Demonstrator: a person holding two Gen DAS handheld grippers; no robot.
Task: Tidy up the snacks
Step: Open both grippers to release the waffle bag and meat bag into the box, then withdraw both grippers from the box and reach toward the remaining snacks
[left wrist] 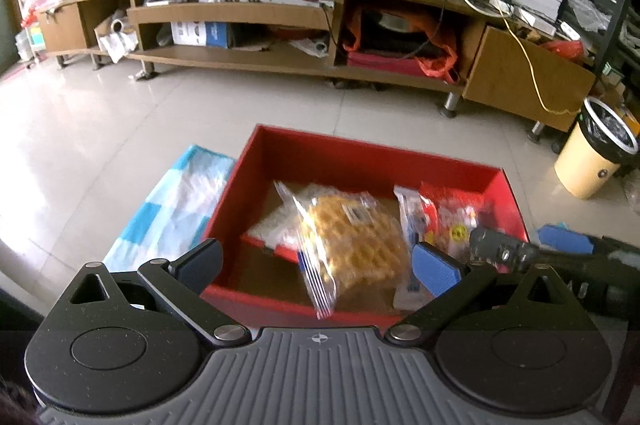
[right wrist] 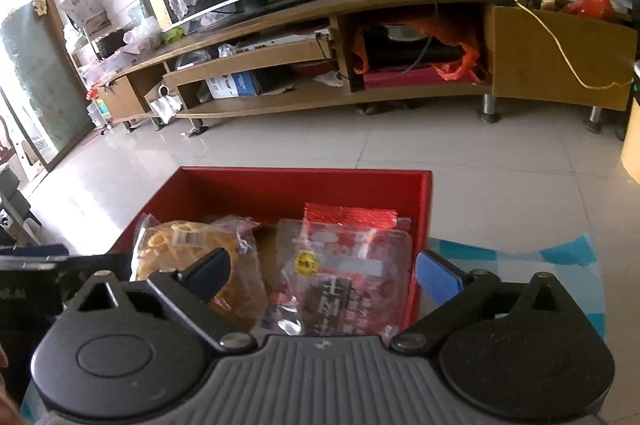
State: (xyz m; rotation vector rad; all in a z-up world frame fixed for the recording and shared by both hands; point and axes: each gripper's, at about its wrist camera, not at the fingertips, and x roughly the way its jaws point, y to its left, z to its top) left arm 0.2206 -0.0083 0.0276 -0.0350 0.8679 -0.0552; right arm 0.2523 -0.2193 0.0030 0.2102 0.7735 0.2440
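Observation:
An open red box (left wrist: 360, 149) stands on a table with snack packs inside. In the left wrist view a clear pack of yellow waffles (left wrist: 352, 245) lies tilted and blurred in the box, between the wide-apart fingers of my left gripper (left wrist: 318, 265), and no pad presses it. Beside it lie a white pack (left wrist: 276, 225) and a red snack pack (left wrist: 452, 217). In the right wrist view my right gripper (right wrist: 324, 273) stands open over the red snack pack (right wrist: 352, 261), with the waffles (right wrist: 188, 253) to its left. Nothing is held.
A blue and white checked cloth (left wrist: 172, 209) covers the table under the box. Beyond it are pale floor tiles, a long wooden TV stand (left wrist: 280, 13) full of clutter, and a cream bin (left wrist: 592, 161) at the right.

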